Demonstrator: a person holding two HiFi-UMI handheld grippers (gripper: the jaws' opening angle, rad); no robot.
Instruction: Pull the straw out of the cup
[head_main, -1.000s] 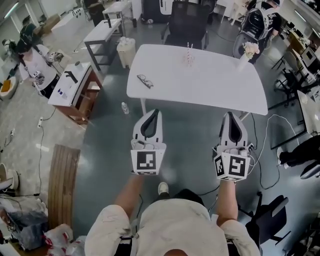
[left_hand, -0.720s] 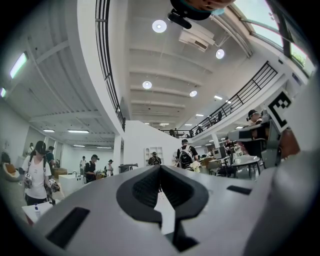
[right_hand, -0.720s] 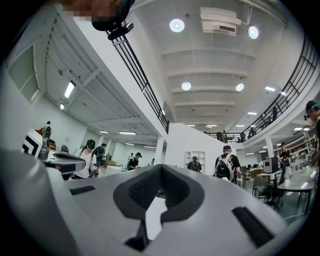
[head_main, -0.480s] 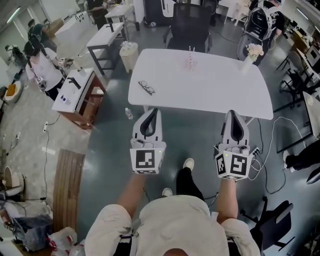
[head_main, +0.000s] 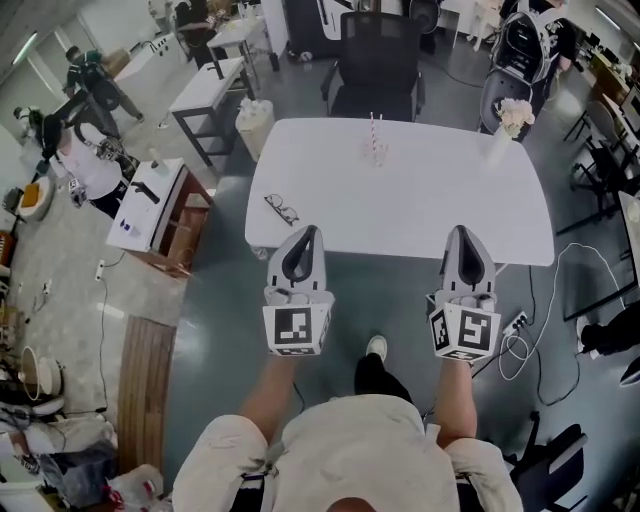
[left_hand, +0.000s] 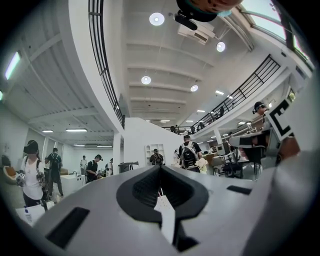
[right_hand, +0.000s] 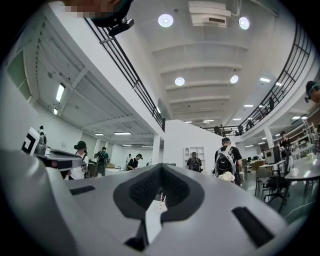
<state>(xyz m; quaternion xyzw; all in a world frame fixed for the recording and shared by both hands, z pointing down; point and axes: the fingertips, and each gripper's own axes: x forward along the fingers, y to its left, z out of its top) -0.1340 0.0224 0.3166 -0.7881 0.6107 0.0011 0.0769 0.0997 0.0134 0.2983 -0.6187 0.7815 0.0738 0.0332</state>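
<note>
Straw (head_main: 373, 128) in the cup (head_main: 377, 150) is judged light and crushable, best pinched gently near its top. Left claw (head_main: 307, 231) and right claw (head_main: 464, 231) are closed on nothing.

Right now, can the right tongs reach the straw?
Probably not: the right tongs hang at the near table edge, while the cup with the straw stands near the far edge. Nothing blocks.

The desk (head_main: 430, 215) top is smooth matt white; the left claw (head_main: 307, 232) and right claw (head_main: 466, 230) are matt pale-grey plastic; the floor (head_main: 215, 300) is faintly glossy.
</note>
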